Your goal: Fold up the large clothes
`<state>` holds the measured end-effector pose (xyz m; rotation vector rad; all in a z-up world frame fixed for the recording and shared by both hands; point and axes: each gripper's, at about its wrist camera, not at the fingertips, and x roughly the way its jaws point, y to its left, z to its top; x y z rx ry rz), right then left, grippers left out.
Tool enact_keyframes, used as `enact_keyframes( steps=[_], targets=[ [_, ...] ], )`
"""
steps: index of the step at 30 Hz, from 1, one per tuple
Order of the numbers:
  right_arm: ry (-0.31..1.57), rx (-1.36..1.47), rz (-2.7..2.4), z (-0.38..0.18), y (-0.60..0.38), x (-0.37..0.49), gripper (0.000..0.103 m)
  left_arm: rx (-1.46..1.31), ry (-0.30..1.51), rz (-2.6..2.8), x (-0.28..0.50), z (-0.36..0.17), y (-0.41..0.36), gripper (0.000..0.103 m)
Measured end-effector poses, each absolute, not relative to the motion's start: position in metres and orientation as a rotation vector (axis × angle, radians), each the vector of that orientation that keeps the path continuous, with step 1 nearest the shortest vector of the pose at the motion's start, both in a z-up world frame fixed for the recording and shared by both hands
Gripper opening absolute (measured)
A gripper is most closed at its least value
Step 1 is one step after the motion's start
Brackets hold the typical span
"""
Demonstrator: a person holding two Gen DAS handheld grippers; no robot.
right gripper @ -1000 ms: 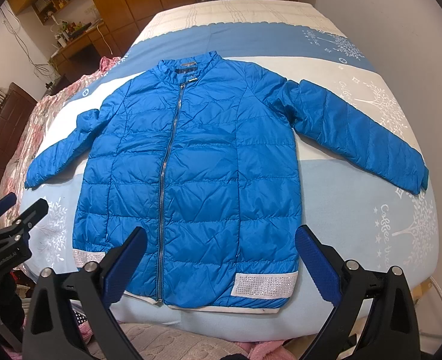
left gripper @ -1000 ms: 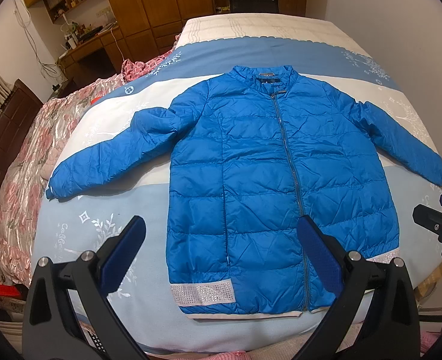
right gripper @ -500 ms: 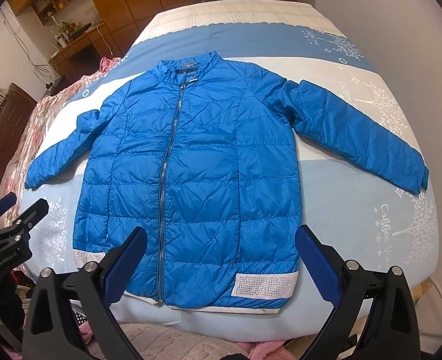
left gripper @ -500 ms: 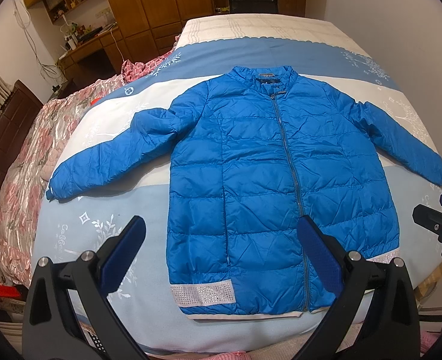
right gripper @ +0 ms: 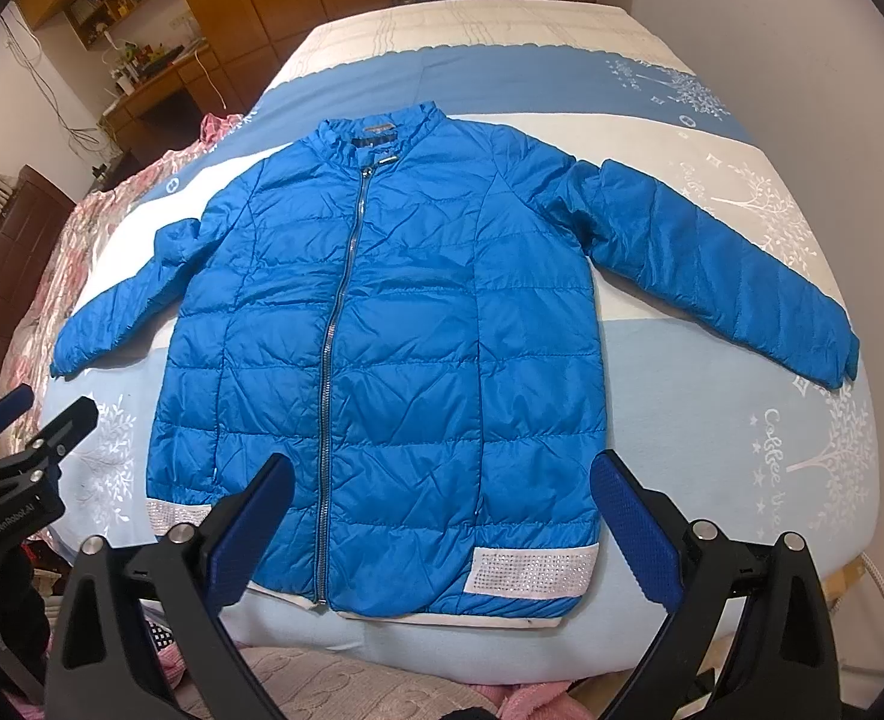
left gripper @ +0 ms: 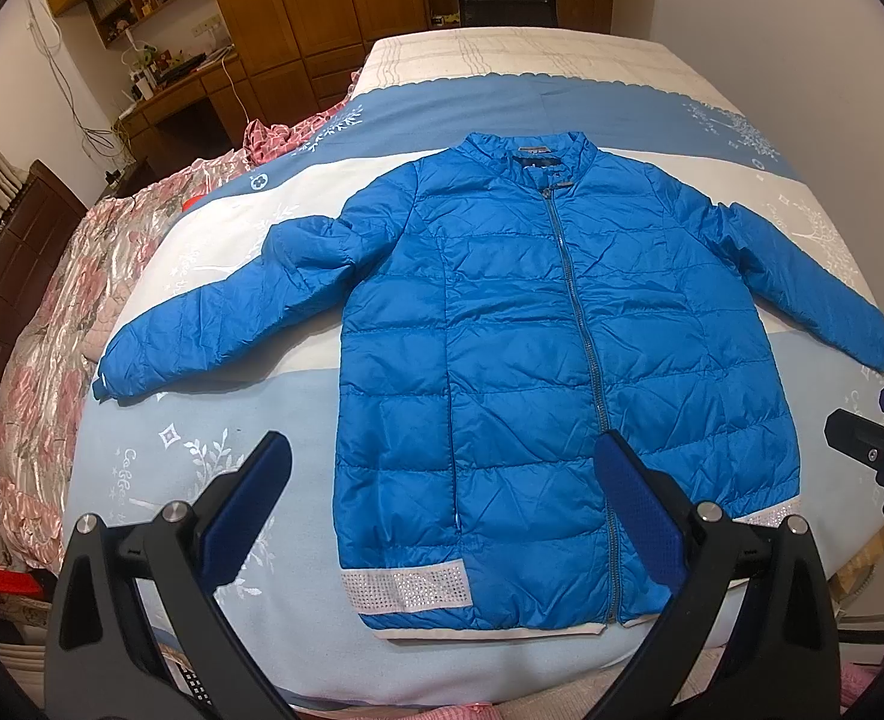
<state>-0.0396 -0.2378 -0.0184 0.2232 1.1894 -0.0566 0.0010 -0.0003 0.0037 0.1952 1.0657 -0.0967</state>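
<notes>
A blue quilted puffer jacket (left gripper: 532, 360) (right gripper: 394, 348) lies flat and zipped on the bed, front up, collar far, both sleeves spread outward. White sparkly bands trim its near hem. My left gripper (left gripper: 442, 480) hovers open above the hem's left half, holding nothing. My right gripper (right gripper: 442, 492) hovers open above the hem's right half, also holding nothing. Each gripper shows at the edge of the other's view: the right gripper (left gripper: 880, 450) beside the jacket's right hem, the left gripper (right gripper: 22, 450) beside its left hem.
The bed (left gripper: 232, 432) has a blue and white patterned cover. A pink floral quilt (left gripper: 52, 330) is heaped along its left side. A white wall (right gripper: 802, 30) runs close on the right. Wooden wardrobes (left gripper: 322, 0) and a desk (left gripper: 172, 90) stand beyond.
</notes>
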Motion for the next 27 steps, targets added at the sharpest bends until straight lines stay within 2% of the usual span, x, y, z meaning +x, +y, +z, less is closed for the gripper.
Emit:
enact_keyframes(
  steps=[27],
  targets=[
    [1.191,0.227,-0.054,-0.0190,-0.2395,-0.0391,0.099,0.199,1.063,-0.098,0.0033,0.0048,0.0001,0.100]
  ],
)
